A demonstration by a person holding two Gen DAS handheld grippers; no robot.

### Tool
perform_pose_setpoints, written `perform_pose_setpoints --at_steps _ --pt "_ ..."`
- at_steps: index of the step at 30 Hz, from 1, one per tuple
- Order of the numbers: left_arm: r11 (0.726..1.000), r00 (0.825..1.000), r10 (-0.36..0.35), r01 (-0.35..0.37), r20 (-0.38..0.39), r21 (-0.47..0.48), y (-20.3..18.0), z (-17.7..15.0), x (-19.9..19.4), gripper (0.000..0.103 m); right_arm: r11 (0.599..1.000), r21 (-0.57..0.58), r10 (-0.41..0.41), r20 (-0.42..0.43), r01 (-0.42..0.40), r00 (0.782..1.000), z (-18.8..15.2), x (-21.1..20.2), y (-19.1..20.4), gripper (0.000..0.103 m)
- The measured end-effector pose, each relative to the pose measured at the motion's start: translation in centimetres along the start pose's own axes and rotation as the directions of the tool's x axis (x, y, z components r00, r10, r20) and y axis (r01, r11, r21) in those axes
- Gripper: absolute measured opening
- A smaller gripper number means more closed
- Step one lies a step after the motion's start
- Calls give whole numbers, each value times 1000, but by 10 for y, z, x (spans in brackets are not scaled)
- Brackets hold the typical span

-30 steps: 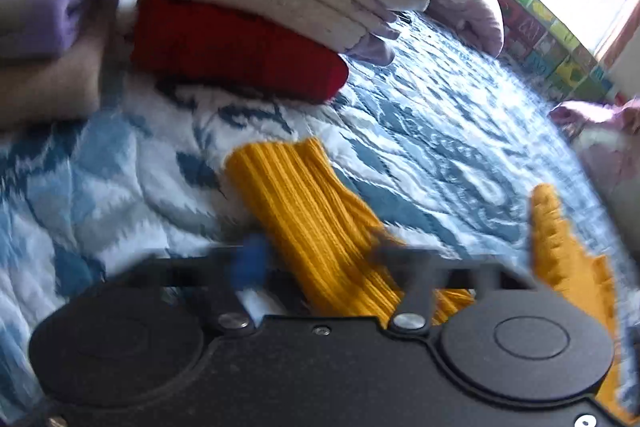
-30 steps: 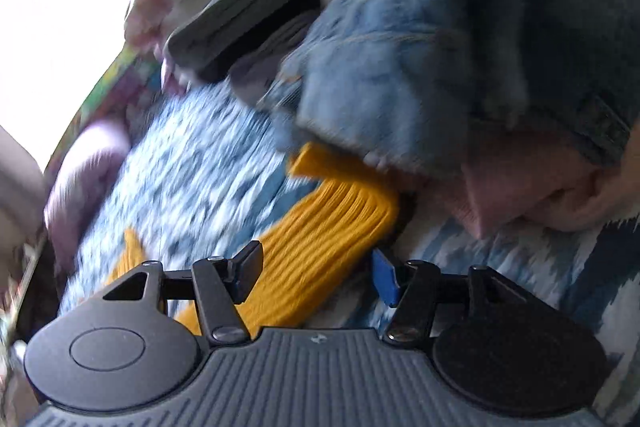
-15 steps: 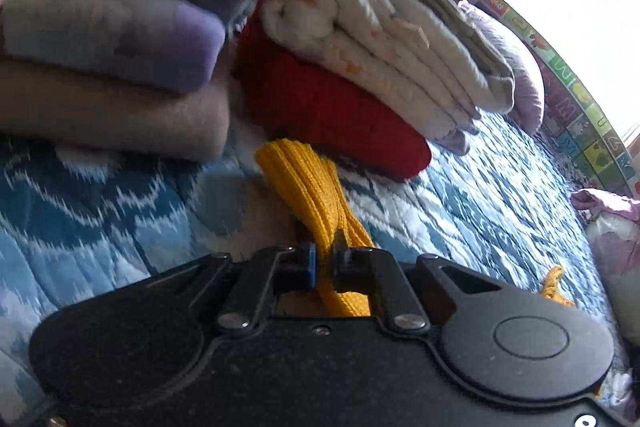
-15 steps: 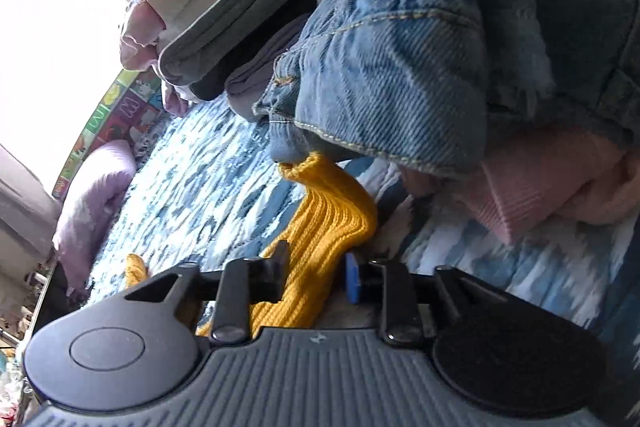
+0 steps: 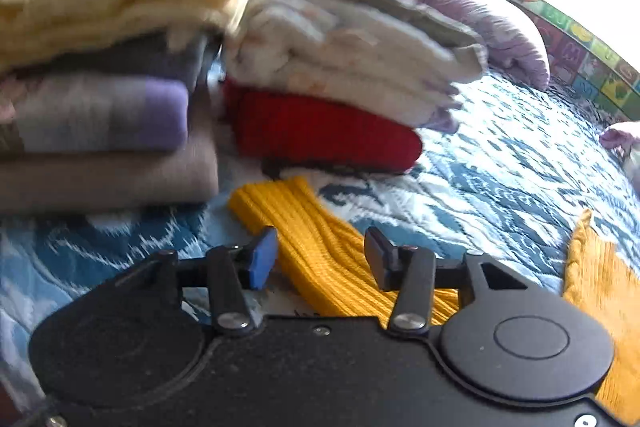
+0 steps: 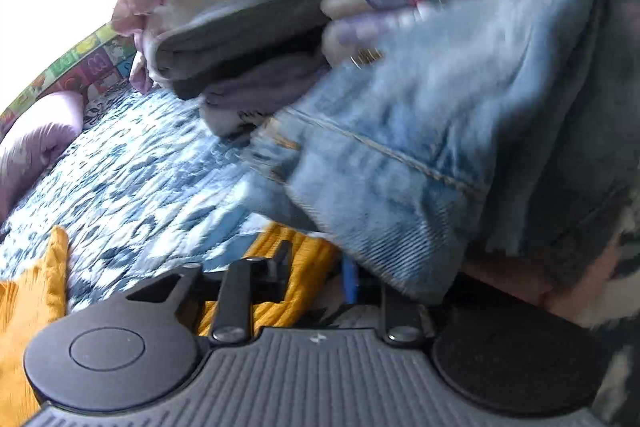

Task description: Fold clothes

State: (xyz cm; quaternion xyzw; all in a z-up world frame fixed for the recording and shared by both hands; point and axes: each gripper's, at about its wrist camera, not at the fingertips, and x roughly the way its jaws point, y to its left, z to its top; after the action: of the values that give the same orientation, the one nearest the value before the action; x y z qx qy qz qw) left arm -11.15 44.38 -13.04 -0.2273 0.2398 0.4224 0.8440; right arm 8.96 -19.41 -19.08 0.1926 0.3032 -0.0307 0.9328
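A yellow ribbed knit garment lies on the blue and white quilt. One sleeve [image 5: 316,243] runs between the fingers of my left gripper [image 5: 320,259], which is open around it, the jaws apart. The garment's body [image 5: 600,291] shows at the right. In the right wrist view the other sleeve [image 6: 308,279] lies between the fingers of my right gripper [image 6: 316,273], which is open, its jaws apart and not pressing the cloth. More yellow knit [image 6: 28,307] lies at the left.
Folded stacks stand just beyond the left sleeve: a brown and purple pile [image 5: 100,147] and a red knit [image 5: 324,135] under cream cloth. A denim jacket [image 6: 440,155] overhangs the right gripper. Lilac pillows [image 5: 500,23] lie at the far edge of the quilt [image 5: 520,167].
My left gripper was shut on the yellow sleeve half a second ago and has opened, letting it go. My right gripper has stayed open around its sleeve and moved closer under the denim jacket.
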Motion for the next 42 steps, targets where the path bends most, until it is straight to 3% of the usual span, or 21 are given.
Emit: perform_pose_setpoints --at_steps 5,8,12,16,23,29,32,33,34,35,37,39,40,41,42 --pt "994 994 -110 110 2 25 -19 2 -16 47 988 -58 141 -14 -142 990 1 -15 44 40" --pt "966 967 -252 254 -41 55 -40 1 -18 47 966 -67 243 -85 -249 966 8 -4 82 41" --pt "895 891 -425 440 -161 74 -70 -1 -4 47 923 -144 330 -180 -357 927 11 6 137 41" --pt "827 821 -518 552 -239 104 -113 8 20 47 871 -237 368 -267 -431 891 20 27 193 42" --pt "779 775 -512 600 -371 180 -194 21 88 47 818 -309 375 -354 -486 857 29 92 258 41" --pt "763 766 -487 607 -420 222 -234 30 137 47 824 -306 349 -390 -477 852 30 144 292 41" --pt "754 755 -482 616 -444 228 -248 31 154 46 822 -262 372 -424 -505 825 31 166 298 37" --pt "750 751 -476 618 -457 234 -254 28 159 41 820 -242 385 -439 -519 812 31 173 299 30" --pt "745 746 -472 622 -470 239 -259 25 164 12 819 -227 390 -452 -527 802 30 179 300 11" --pt "744 739 -474 627 -480 231 -262 22 168 7 818 -216 396 -462 -534 794 30 184 300 9" --pt "759 728 -511 631 -457 157 -254 29 170 6 803 -146 467 -447 -578 763 37 187 291 9" --pt "769 701 -580 639 -415 4 -234 42 175 5 780 -54 553 -409 -624 726 46 186 277 8" --pt "785 708 -566 619 -423 -15 -231 42 183 6 784 -24 565 -387 -620 729 49 189 268 8" --pt "813 729 -518 582 -448 8 -233 39 192 6 810 -35 527 -391 -585 754 47 197 263 9" --pt "828 733 -499 561 -462 -2 -231 37 199 9 842 -52 469 -421 -536 777 41 209 260 10"
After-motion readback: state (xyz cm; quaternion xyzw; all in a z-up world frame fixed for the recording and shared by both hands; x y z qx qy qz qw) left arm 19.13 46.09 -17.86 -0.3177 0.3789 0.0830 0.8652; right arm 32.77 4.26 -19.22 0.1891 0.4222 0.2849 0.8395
